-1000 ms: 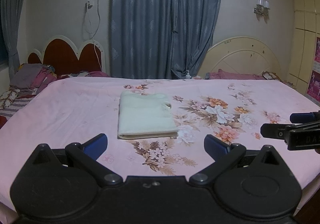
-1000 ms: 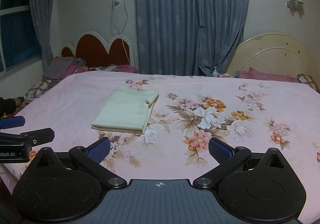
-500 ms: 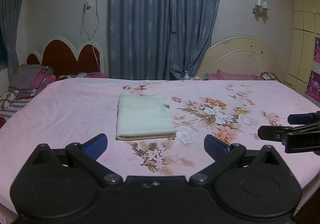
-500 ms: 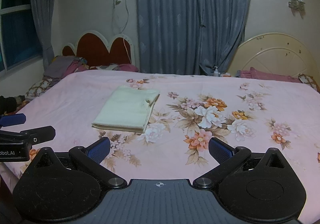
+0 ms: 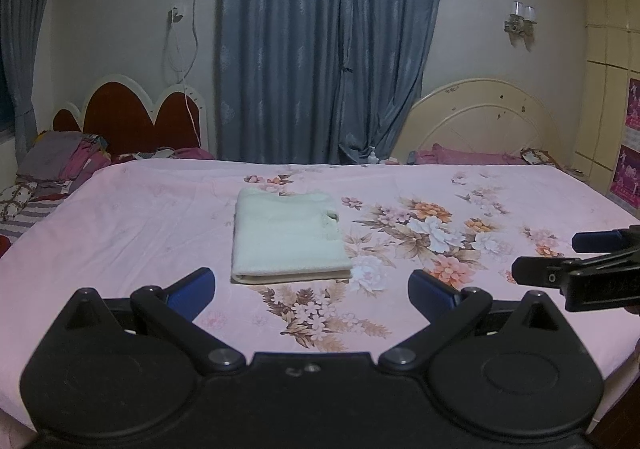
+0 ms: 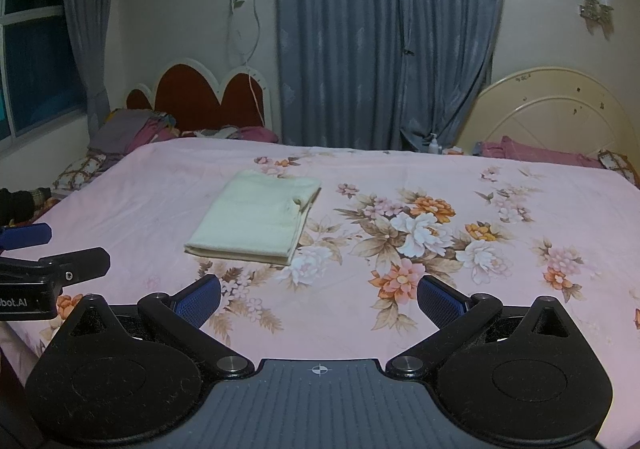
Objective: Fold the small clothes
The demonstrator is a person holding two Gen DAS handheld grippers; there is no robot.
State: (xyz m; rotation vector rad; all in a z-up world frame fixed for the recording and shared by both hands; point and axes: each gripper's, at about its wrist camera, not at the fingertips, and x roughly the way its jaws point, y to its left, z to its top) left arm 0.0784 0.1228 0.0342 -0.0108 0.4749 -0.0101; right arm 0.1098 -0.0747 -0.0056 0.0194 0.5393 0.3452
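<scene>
A pale yellow garment [image 5: 287, 237] lies folded into a flat rectangle on the pink floral bedsheet [image 5: 140, 225]; the right wrist view shows the same garment [image 6: 256, 223] left of centre. My left gripper [image 5: 312, 287] hovers just short of its near edge, open, with nothing between the blue pads. My right gripper [image 6: 318, 297] is open and empty too, held to the right of the garment and back from it. Each gripper appears in the other's view: the right gripper [image 5: 556, 259] at the right edge, the left gripper [image 6: 66, 249] at the left edge.
A pile of clothes and pillows [image 5: 60, 165] sits at the bed's far left by a red headboard [image 5: 128, 117]. A cream headboard [image 5: 480, 121] and a pink pillow [image 5: 468, 157] stand at the far right. Blue curtains [image 5: 332, 49] hang behind. The bed's edge runs near right.
Both grippers have drawn back and risen slightly from the folded garment. They stay open and the garment has not moved.
</scene>
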